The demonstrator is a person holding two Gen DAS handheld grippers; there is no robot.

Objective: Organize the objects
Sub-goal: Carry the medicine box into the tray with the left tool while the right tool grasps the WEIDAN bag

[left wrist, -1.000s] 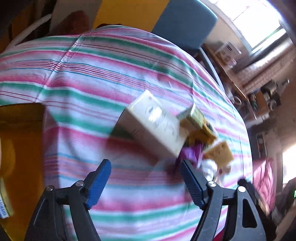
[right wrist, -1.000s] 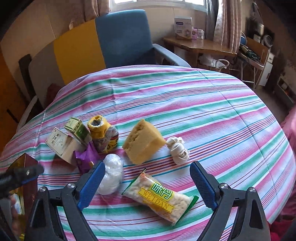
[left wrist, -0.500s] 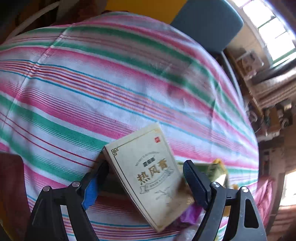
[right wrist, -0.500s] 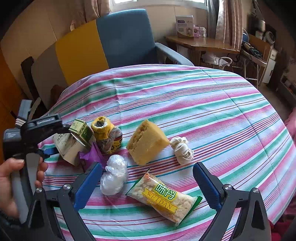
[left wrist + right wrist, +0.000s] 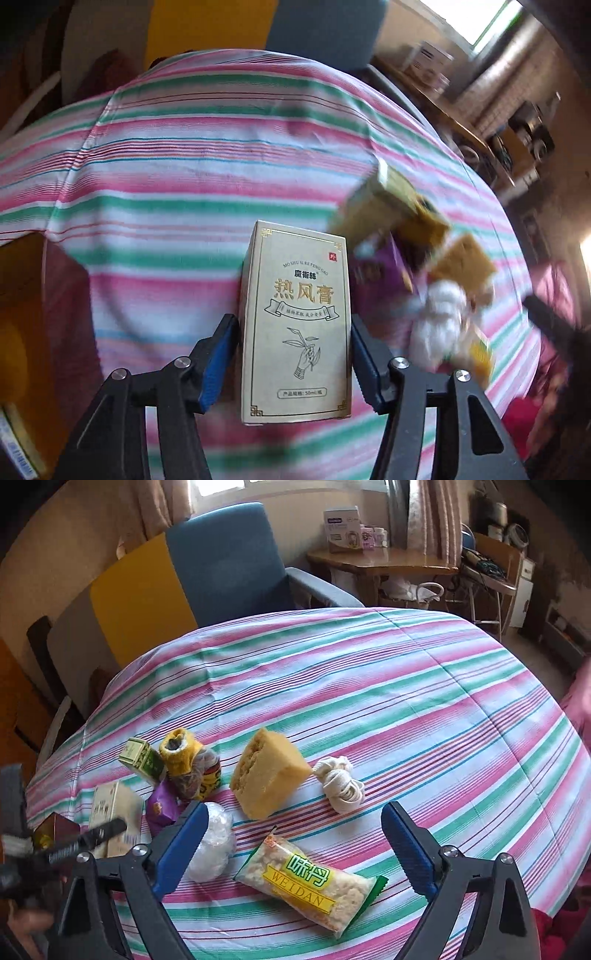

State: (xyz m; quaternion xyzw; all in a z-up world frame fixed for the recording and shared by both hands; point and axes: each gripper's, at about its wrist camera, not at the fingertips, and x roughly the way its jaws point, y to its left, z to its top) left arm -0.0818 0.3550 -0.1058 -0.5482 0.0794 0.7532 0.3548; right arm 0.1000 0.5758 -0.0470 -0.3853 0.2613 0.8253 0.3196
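Note:
My left gripper (image 5: 293, 354) is shut on a cream box with gold Chinese lettering (image 5: 295, 325) and holds it upright above the striped tablecloth (image 5: 177, 184). The box also shows at the left of the right wrist view (image 5: 110, 808), with the left gripper blurred over it. My right gripper (image 5: 291, 845) is open and empty above a snack packet labelled WEIDAN (image 5: 310, 882). On the cloth lie a yellow sponge (image 5: 267, 771), a coil of white cord (image 5: 341, 784), a clear plastic wad (image 5: 212, 843), a purple wrapper (image 5: 162, 806), a small green box (image 5: 142, 762) and a yellow sock-covered jar (image 5: 188, 764).
A blue and yellow chair (image 5: 207, 568) stands behind the round table. A wooden side table (image 5: 384, 563) with boxes is at the back right. A brown box (image 5: 22, 332) sits at the table's left edge.
My left gripper has closed on the cream box, lifted it off the cloth and turned it upright. My right gripper has barely moved.

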